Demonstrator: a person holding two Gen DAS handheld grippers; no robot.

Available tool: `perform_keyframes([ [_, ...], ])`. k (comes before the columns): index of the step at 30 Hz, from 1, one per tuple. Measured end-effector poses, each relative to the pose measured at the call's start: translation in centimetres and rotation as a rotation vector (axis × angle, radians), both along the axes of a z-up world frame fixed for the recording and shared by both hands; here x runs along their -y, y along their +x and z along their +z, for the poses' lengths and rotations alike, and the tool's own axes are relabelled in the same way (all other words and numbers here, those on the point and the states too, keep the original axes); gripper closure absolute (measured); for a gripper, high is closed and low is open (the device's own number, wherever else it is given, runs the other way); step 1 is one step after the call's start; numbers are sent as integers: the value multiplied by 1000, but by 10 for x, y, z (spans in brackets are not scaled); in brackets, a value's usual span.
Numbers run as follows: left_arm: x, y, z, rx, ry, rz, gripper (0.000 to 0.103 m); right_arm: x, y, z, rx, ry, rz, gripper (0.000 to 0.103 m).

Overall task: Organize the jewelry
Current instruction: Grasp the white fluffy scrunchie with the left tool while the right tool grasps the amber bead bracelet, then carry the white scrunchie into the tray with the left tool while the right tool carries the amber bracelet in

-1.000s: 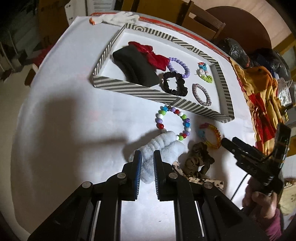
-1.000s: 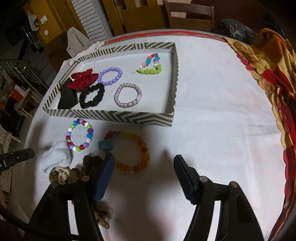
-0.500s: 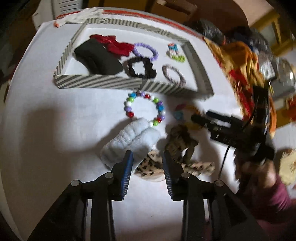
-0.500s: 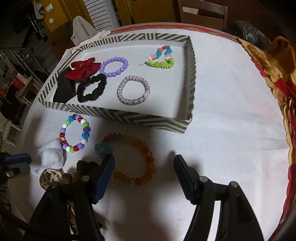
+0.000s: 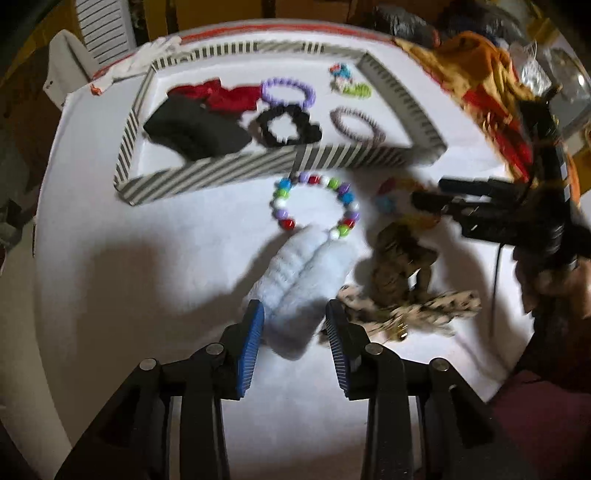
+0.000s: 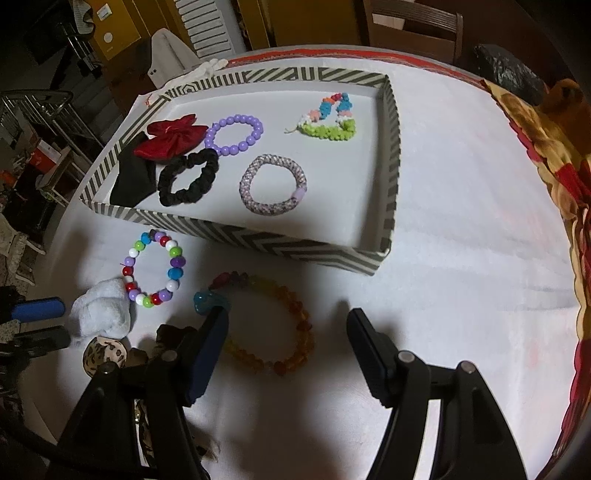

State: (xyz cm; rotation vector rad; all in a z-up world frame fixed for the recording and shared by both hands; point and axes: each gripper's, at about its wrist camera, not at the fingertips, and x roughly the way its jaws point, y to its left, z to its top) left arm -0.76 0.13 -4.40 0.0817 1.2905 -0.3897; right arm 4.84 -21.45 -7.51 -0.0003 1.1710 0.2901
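Observation:
My left gripper (image 5: pixel 295 325) points down at the table, jaws opening, with the near end of a pale blue fluffy scrunchie (image 5: pixel 303 273) between its blue pads; I see no squeeze on it. Just past it lies a multicoloured bead bracelet (image 5: pixel 286 223). My right gripper (image 6: pixel 286 315) stands open over an amber bead bracelet (image 6: pixel 306 321), which lies flat on the cloth. In the right wrist view the left gripper (image 6: pixel 62 321) shows at the left edge beside the fluffy scrunchie (image 6: pixel 103 310). The striped tray (image 6: pixel 258 240) holds several bracelets and scrunchies.
A brown scrunchie (image 5: pixel 399 266) and a leopard-print one (image 5: pixel 424 306) lie right of the fluffy one. An orange and red patterned cloth (image 6: pixel 554 147) covers the table's right edge. A white glove (image 5: pixel 147 62) lies behind the tray, a wooden chair (image 6: pixel 413 29) beyond.
The left gripper's jaws went from shut to apart; it rolled and sank so the fluffy scrunchie's end now lies between them. The right gripper crept nearer the amber bracelet, just as wide.

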Motion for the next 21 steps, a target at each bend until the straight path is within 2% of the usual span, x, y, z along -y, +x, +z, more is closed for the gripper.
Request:
perform_keyframes([
  [3, 0, 1, -6, -6, -1, -15, 87, -1, 0, -1, -2, -5, 10, 33],
  [5, 3, 1, -8, 5, 8, -31, 82, -3, -1, -3, 2, -21, 18, 33],
  [7, 7, 1, -13, 13, 43, -48, 74, -3, 0, -4, 5, -26, 16, 33],
  [10, 9, 3, -20, 29, 97, -56, 73, -5, -1, -6, 17, -29, 19, 34],
  [11, 6, 6, -23, 18, 99, -36, 74, -8, -2, -6, 25, -43, 28, 44],
  [12, 2, 8, -23, 10, 88, -16, 80, -10, -2, -6, 36, -52, 37, 53],
  [13, -5, 10, -23, 1, 58, 27, 90, -11, -2, -5, 43, -52, 46, 74],
  [14, -13, 12, -21, -9, 22, 67, 92, -11, -2, -5, 40, -43, 52, 87],
  [17, -29, 12, -14, -14, -66, 128, 95, -8, -2, -2, 29, 2, 55, 95],
  [21, -33, 6, 2, 33, -70, 135, 96, -4, -5, 11, 45, 51, 56, 99],
])
